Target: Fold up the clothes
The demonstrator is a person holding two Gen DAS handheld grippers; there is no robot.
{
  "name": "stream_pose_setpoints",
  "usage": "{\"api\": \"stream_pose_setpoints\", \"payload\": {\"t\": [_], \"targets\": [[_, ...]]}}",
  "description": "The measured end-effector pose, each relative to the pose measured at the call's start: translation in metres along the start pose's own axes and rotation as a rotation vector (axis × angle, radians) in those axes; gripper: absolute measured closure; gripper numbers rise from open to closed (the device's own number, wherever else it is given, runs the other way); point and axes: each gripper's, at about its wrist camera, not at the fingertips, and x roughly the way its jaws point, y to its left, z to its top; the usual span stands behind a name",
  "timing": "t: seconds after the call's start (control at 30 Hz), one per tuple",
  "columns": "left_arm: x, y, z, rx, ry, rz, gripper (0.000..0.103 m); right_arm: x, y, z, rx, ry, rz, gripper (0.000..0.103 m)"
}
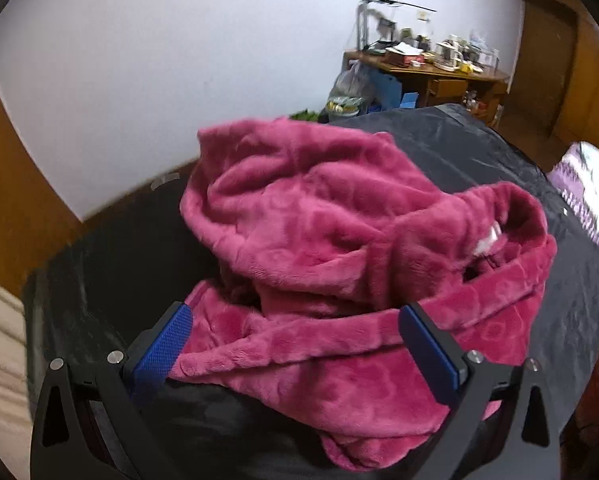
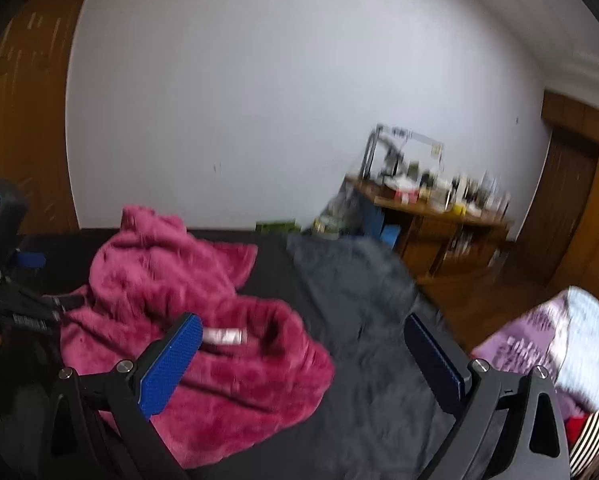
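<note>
- Clearly, the pink fleece garment lies crumpled on the black-covered surface, not yet spread.
- Left gripper stands wide over a band of fleece near its bottom edge, pads not pressing; right gripper is wide too, holding nothing, beside the collar with the white label.
- Best flatten it first: pinch one layer at the hem and collar corners.
- Open black surface lies to the right; a patterned cloth crowds the right edge.

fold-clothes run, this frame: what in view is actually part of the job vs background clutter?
Job:
- pink fleece garment, crumpled on the black cover
- left gripper, open, above the garment's near edge
- right gripper, open, nothing held

Just lying about:
- cluttered wooden desk
- plastic bag beside it
- patterned bedding
</note>
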Motion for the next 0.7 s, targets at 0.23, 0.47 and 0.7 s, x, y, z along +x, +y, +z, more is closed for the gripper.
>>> {"api": "stream_pose_setpoints", "payload": {"t": [0.23, 0.47, 0.7], "targets": [[0.041, 0.032, 0.019, -0.116, 0.096, -0.144, 0.0, 0.058, 0.022, -0.009, 0.105, 0.11, 0.02, 0.001], [0.094, 0.029, 0.031, -0.283, 0.276, -0.346, 0.0, 0.089, 0.045, -0.026, 0.134, 0.159, -0.01, 0.001], [0.136, 0.018, 0.036, -0.428, 0.384, -0.399, 0.001, 0.114, 0.02, -0.057, 0.256, 0.24, -0.081, 0.001]]}}
